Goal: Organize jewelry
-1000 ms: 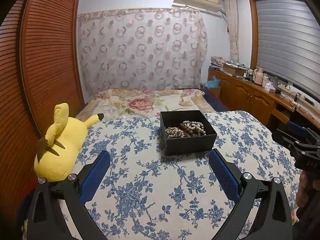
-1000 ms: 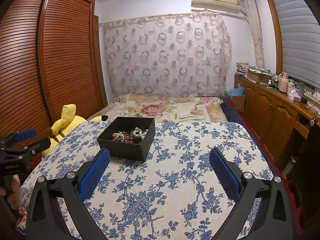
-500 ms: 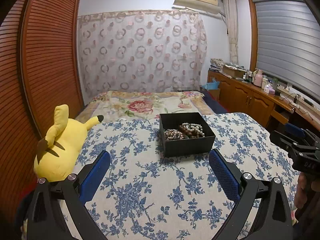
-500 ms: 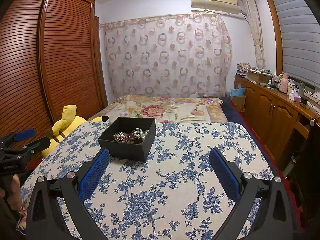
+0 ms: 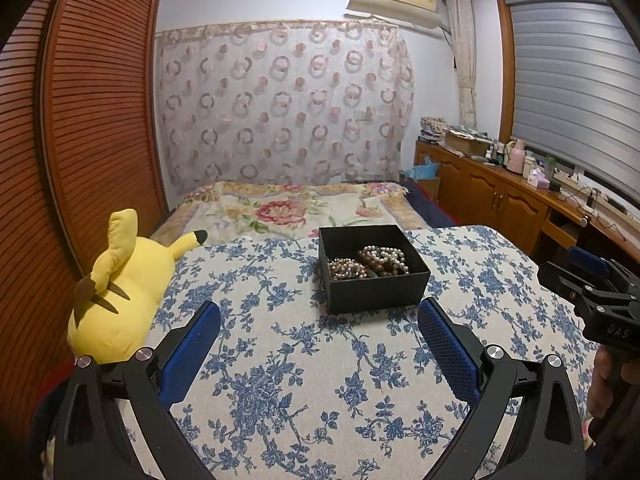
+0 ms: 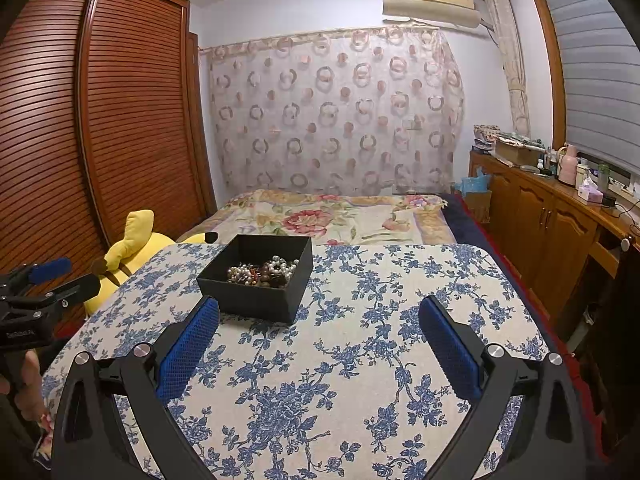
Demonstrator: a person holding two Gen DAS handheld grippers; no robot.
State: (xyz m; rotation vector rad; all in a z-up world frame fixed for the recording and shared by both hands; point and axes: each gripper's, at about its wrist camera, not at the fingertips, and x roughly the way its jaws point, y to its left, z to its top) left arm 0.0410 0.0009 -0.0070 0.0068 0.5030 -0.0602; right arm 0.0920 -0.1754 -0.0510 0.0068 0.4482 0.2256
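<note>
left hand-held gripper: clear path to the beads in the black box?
Probably yes. The left hand-held gripper is open and faces the black box, which has no lid. Only bare floral cloth lies between. It must clear the near wall to reach the beads.

I see even, fairly dim indoor light from overhead, with a cool cast on the walls. The black box (image 5: 374, 280) throws only a soft shadow on the surface (image 5: 300, 360). Both feeds are sharp, without glare. Fisheye bending curves the wardrobe (image 6: 100, 120) and blackens the corners.
</note>
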